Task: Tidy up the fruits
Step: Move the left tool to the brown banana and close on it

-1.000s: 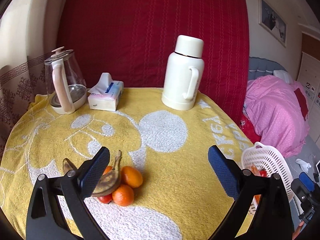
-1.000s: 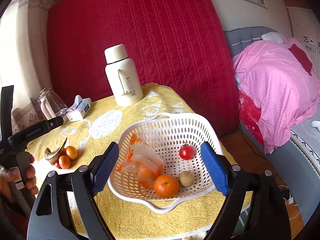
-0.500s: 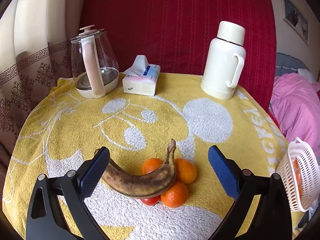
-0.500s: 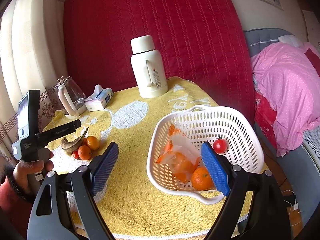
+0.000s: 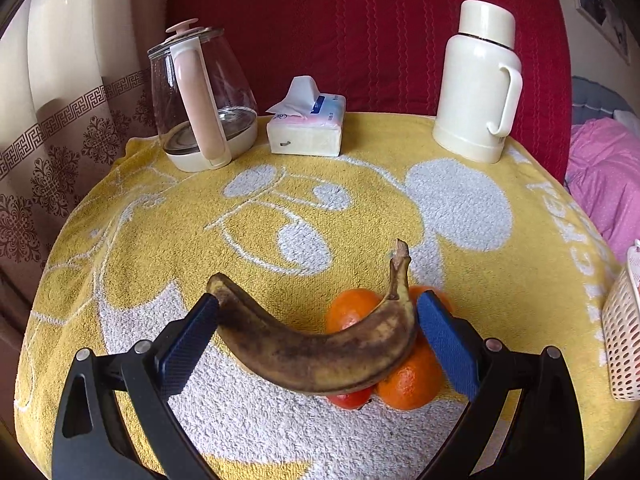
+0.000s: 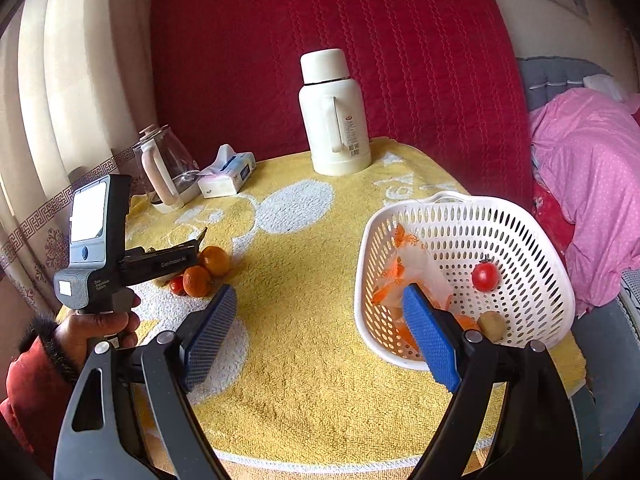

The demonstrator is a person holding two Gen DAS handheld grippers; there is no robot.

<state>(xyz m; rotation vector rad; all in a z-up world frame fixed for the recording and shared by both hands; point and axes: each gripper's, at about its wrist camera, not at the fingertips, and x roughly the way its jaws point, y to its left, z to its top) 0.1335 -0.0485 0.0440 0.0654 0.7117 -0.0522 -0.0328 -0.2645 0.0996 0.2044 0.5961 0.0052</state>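
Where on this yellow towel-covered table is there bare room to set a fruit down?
The widest bare stretch of yellow towel lies between the fruit pile and the white perforated plastic basket. Another runs mid-table, before the cream thermos flask. It is crowded around the brown overripe banana and oranges, and along the back by the glass kettle and tissue pack.

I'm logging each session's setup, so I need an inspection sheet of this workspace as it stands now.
Surface: yellow towel covers the table.
Job's things: banana lies over three oranges and a tomato; basket holds a bag, tomato, orange and a small pale fruit.
Clutter: kettle, tissue box, thermos.
Grippers: left gripper open around the banana; right gripper open, empty.
Cables: nothing seen.
Surroundings: red quilted backdrop, curtain, pink bedding.
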